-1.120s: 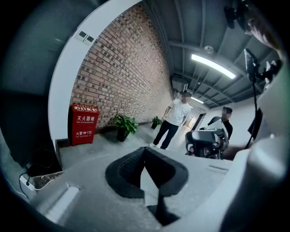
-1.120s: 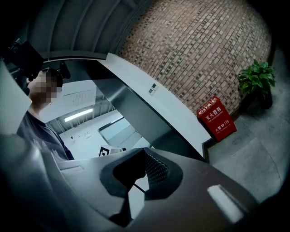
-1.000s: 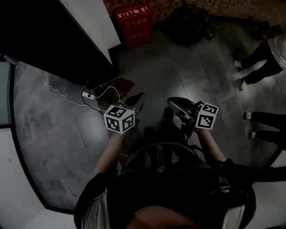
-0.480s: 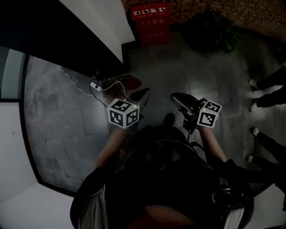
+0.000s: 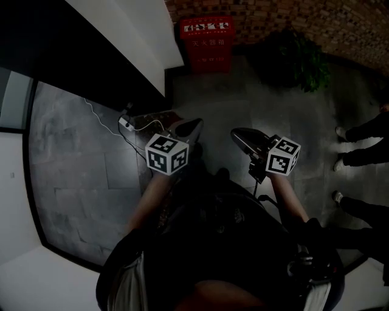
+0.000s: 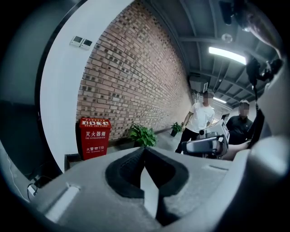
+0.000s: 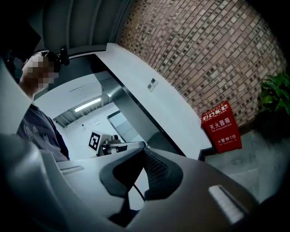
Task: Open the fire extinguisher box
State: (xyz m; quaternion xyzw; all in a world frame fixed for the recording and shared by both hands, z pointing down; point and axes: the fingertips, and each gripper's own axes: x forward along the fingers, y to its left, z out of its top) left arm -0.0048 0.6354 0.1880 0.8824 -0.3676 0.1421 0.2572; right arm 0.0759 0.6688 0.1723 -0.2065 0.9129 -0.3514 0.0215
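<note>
step: fire extinguisher box (image 5: 206,44) is to be reached, well apart
left gripper (image 5: 187,129): closed, empty
right gripper (image 5: 243,140): closed, empty
tip: jaws are opened before box is gripped

The red fire extinguisher box (image 5: 206,44) looks smooth and painted. The brick wall (image 6: 136,77) is rough. The floor (image 5: 79,164) is grey, faintly glossy tile.

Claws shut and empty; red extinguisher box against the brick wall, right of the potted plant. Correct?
No: the extinguisher box stands left of the potted plant, as the head view shows. The rest holds: left claw and right claw shut and empty, box against the brick wall.
</note>
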